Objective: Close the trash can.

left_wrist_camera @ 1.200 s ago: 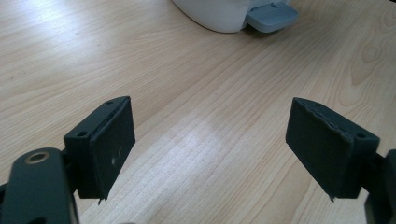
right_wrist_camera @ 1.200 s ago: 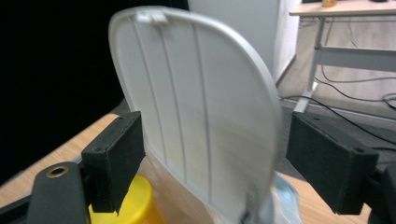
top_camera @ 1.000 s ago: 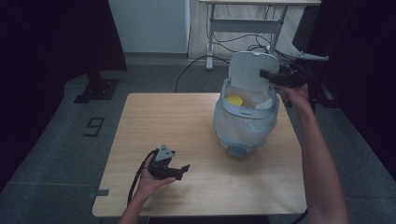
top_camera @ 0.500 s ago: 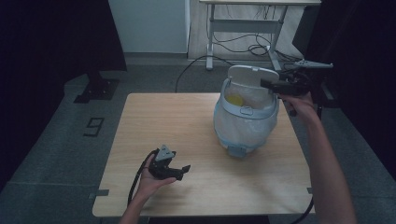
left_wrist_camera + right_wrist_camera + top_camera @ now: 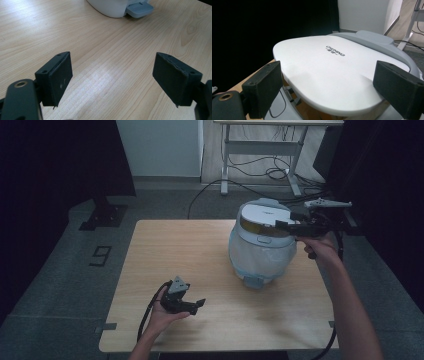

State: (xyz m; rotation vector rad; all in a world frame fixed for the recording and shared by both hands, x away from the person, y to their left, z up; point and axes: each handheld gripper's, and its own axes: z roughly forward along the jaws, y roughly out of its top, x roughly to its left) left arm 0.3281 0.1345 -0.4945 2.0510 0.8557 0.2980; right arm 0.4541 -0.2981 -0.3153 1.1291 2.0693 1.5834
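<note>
At the table's far right our right gripper (image 5: 287,226) rests open-jawed on the rice cooker (image 5: 261,245)'s lid (image 5: 329,75), pressing it down to close. Our left gripper (image 5: 192,305) waits half open and empty, clear of the work.

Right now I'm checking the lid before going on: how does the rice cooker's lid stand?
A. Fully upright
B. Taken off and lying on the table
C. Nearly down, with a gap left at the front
C: the white lid slants low over the rice cooker, a yellow gap showing under its front edge.
</note>
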